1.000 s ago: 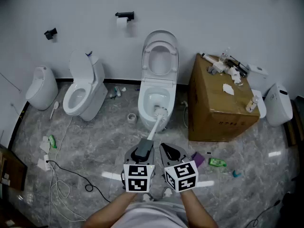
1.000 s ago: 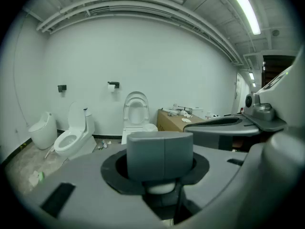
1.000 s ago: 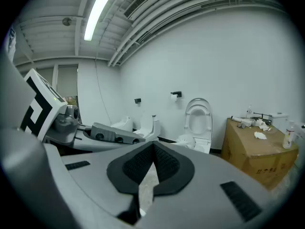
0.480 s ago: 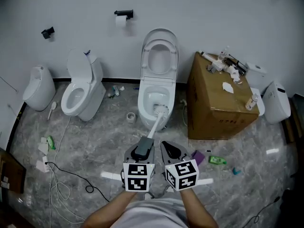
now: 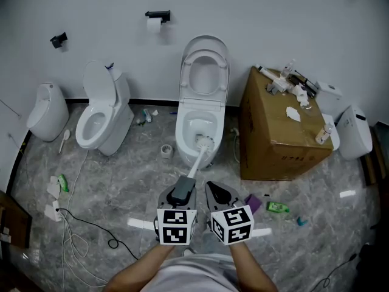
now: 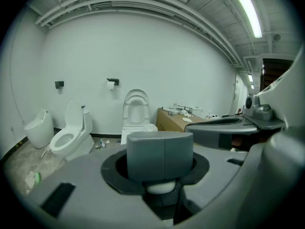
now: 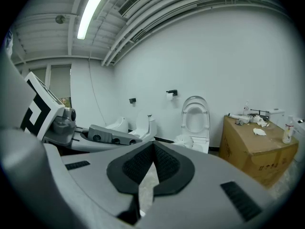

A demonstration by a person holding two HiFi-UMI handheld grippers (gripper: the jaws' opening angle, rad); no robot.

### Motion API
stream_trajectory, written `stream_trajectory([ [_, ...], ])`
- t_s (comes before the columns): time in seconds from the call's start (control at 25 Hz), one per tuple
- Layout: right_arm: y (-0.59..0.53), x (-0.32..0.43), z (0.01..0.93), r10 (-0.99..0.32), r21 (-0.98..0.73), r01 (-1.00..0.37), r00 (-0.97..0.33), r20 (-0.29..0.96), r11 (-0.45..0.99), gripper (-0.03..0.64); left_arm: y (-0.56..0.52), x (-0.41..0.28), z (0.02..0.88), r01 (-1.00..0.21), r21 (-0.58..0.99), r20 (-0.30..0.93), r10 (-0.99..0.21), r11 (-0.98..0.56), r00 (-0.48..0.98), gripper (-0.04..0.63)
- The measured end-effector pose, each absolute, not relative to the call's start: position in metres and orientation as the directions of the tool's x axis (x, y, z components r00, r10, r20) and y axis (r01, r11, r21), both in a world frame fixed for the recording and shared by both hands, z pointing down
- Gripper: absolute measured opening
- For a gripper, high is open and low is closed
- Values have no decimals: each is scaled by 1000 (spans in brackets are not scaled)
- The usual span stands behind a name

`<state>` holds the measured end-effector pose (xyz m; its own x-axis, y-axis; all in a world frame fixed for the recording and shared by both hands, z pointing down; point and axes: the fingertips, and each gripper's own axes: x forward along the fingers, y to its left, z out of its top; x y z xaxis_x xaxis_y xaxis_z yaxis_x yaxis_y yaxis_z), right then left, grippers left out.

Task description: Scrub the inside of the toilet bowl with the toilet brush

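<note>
A white toilet (image 5: 200,111) stands against the wall with its lid up. The toilet brush head (image 5: 205,142) rests at the front of the bowl, just inside the rim. Its white shaft (image 5: 194,168) slants back to a grey grip (image 5: 183,189), on which my left gripper (image 5: 181,194) is shut. In the left gripper view the grey grip (image 6: 159,155) fills the gap between the jaws of my left gripper (image 6: 161,175). My right gripper (image 5: 219,194) hovers beside the left, shut with nothing in it; its pads meet in the right gripper view (image 7: 152,149).
A second toilet (image 5: 100,117) and a small white fixture (image 5: 47,110) stand to the left. A cardboard box (image 5: 282,135) with clutter on top sits right of the bowl. On the floor lie a tape roll (image 5: 167,151), cables (image 5: 73,224) and a green bottle (image 5: 278,207).
The head view has drifted slightly, so the room sits a little further left. The brush head stays at the bowl's front and both grippers hold their places.
</note>
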<state>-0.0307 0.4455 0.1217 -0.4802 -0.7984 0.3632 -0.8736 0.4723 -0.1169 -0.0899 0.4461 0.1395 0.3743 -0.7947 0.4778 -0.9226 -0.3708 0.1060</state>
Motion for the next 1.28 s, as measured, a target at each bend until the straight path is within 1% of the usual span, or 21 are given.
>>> stream_trajectory([
  [0.56, 331, 13, 134, -766, -153, -852, -519, 380, 501, -2, 334, -45, 161, -937, 91, 527, -782, -337, 332, 158],
  [0.88, 262, 55, 141, -738, -175, -836, -543, 401, 520, -2, 268, -11, 175, -950, 77, 573, -766, -301, 289, 158],
  [1.28, 216, 75, 160, -702, -206, -816, -572, 423, 540, -2, 225, 8, 196, -958, 58, 613, -747, -282, 257, 158],
])
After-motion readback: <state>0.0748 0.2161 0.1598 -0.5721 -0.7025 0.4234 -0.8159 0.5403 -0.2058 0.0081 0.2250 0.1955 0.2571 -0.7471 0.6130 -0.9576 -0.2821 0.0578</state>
